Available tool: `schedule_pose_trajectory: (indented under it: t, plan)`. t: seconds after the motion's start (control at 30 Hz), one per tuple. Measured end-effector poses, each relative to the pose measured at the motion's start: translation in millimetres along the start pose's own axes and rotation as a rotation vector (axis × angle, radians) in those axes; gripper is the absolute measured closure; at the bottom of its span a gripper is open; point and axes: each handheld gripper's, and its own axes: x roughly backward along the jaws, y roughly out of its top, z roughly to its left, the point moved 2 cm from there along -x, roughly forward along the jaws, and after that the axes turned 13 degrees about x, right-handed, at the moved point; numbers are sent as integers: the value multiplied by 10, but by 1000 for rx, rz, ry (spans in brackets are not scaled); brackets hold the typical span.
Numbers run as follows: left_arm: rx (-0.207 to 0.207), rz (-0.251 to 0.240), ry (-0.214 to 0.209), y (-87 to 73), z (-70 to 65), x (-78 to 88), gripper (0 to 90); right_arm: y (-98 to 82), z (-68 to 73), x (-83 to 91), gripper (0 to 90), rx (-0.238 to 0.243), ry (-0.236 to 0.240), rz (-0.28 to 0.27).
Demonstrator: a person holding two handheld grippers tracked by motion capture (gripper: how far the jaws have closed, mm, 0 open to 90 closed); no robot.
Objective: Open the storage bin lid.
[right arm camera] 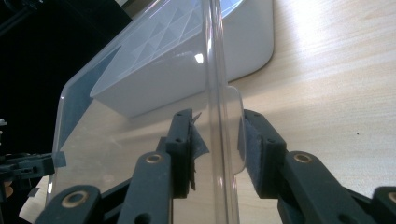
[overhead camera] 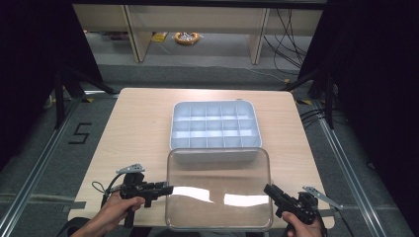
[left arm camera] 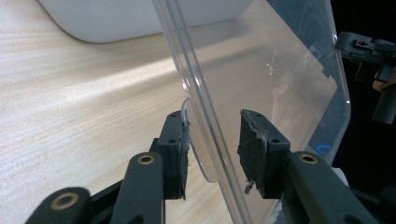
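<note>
A clear plastic lid (overhead camera: 217, 190) hangs over the table's near edge, just in front of a pale blue compartment box (overhead camera: 215, 155). My left gripper (overhead camera: 168, 188) is shut on the lid's left rim. In the left gripper view the rim and a small tab of the lid (left arm camera: 261, 70) pass between the jaws of this gripper (left arm camera: 212, 140). On the lid's right rim my right gripper (overhead camera: 269, 189) is shut. The right gripper view has the rim of the lid (right arm camera: 140, 93) standing on edge between that gripper's (right arm camera: 215, 140) jaws. The box's several compartments look empty.
The wooden table (overhead camera: 138, 128) lies bare to the left and right of the box. Black curtains flank the table, and floor rails run along both sides. Desk legs, cables and a yellow reel (overhead camera: 187, 37) are on the floor beyond the far edge.
</note>
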Motion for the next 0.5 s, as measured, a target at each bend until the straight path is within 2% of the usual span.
schedule_pose_trajectory:
  t: [0.03,0.17,0.2,0.23,0.37,0.4,0.43,0.47,0.5]
  plan:
    - [-1,6,1,-9,0,-1,615,-6,-12,-2,663,19,-8,-1]
    - [3,15,2,-37,12,-22,616,-46,-18,10,660,0,-8,14]
    - [5,17,6,-42,16,-24,616,-55,-31,-3,659,11,-18,18]
    - [6,23,3,-47,23,-27,617,-61,-27,0,659,2,-21,25]
    - [14,28,0,-57,34,-39,617,-78,-44,-8,658,23,-7,17]
    - [14,31,0,-53,38,-39,616,-81,-29,-2,658,-14,-2,23]
    - [14,32,-2,-50,42,-38,617,-94,-51,-9,657,13,-12,26]
    - [13,32,3,-51,48,-35,616,-109,-50,-17,655,-9,-1,33]
    - [13,32,3,-51,48,-35,616,-126,-59,-34,655,-7,-1,35]
